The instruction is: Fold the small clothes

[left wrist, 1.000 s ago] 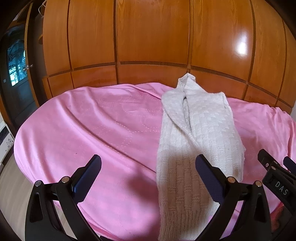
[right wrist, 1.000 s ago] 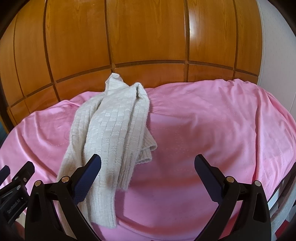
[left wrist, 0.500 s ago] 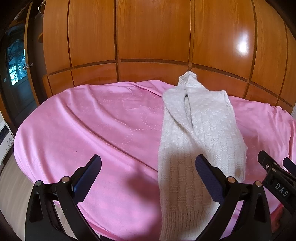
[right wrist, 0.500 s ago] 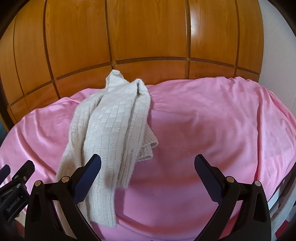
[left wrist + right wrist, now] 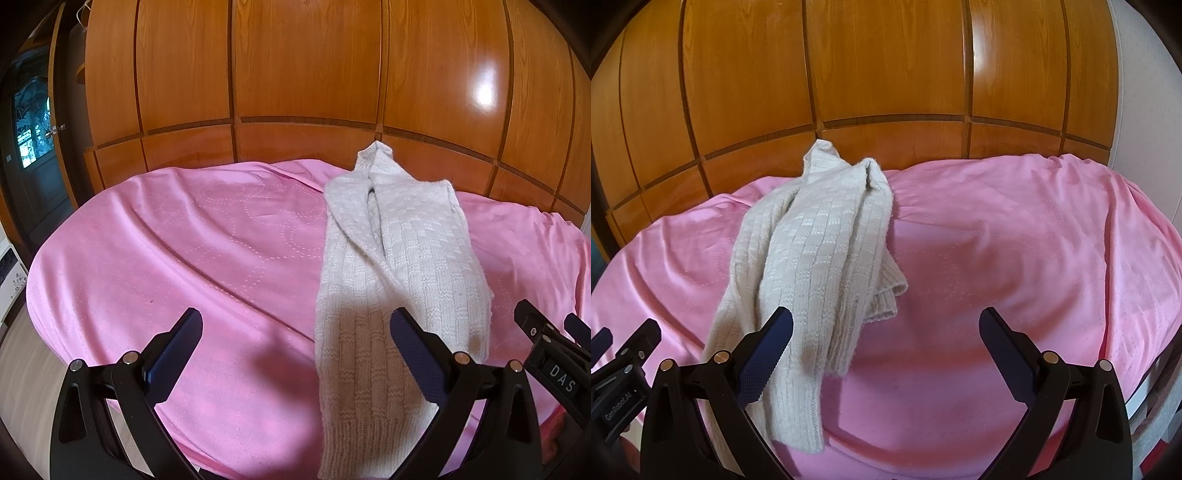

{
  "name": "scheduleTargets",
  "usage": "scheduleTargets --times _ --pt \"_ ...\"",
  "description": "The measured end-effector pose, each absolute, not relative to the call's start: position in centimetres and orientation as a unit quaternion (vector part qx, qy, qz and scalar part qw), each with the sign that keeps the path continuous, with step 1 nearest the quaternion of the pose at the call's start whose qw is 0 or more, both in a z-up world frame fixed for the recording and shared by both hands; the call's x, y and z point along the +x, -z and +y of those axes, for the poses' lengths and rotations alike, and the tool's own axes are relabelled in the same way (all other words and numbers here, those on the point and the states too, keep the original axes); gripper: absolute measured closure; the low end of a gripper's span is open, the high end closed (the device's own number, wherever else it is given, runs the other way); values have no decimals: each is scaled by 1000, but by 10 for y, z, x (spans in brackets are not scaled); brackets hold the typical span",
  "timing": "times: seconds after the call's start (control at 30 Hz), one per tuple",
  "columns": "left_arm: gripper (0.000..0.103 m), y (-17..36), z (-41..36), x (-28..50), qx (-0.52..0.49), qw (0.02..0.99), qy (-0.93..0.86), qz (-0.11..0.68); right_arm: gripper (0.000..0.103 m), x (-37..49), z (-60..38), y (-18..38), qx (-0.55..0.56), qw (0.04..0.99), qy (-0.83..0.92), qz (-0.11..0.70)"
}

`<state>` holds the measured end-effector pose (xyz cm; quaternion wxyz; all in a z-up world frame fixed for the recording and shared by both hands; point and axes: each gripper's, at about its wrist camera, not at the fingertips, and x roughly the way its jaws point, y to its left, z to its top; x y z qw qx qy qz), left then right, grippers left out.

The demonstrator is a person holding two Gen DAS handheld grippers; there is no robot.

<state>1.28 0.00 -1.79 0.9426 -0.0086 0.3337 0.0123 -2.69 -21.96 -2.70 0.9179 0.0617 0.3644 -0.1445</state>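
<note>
A cream knitted sweater (image 5: 399, 266) lies bunched lengthwise on the pink bedspread (image 5: 192, 251), running from the near edge to the far edge by the wooden wardrobe (image 5: 303, 66). The left gripper (image 5: 295, 354) and right gripper (image 5: 886, 350) both hover wide open, holding nothing. Spreading it flat first, gripping the near hem corners, would likely help.

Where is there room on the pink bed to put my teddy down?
Bare sheet lies left of the sweater, out to the bed's edge. Its other side is bare too, toward the white wall. The middle, under the sweater, is taken.
</note>
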Motion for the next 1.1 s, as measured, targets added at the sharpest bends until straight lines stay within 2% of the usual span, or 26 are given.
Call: scheduleTargets --times 0.53,0.57,0.63,0.67,0.83,0.93,1.0,1.03,1.1 --pt "2 27 16 29 -27 933 6 360 3 -29 -241 25 77 926 102 356" --pt "2 27 21 31 -37 932 13 361 6 -30 -244 25 81 925 94 359" --pt "3 29 28 33 -56 929 22 366 25 -28 -245 27 81 923 70 369" --pt "3 31 33 35 -74 925 28 372 38 -27 -244 31 84 920 51 379" --pt "4 40 23 40 -102 905 109 399 56 -9 -221 56 92 892 -49 439" --pt "15 46 9 52 -106 888 152 421 65 4 -195 81 66 859 -109 496" --pt "25 52 -3 65 -99 877 164 440 87 4 -178 92 44 841 -140 521" --pt "32 56 -10 73 -94 870 175 451 94 2 -175 92 35 841 -143 521" --pt "38 62 -19 83 -90 861 189 464 96 -2 -180 77 36 848 -157 504"
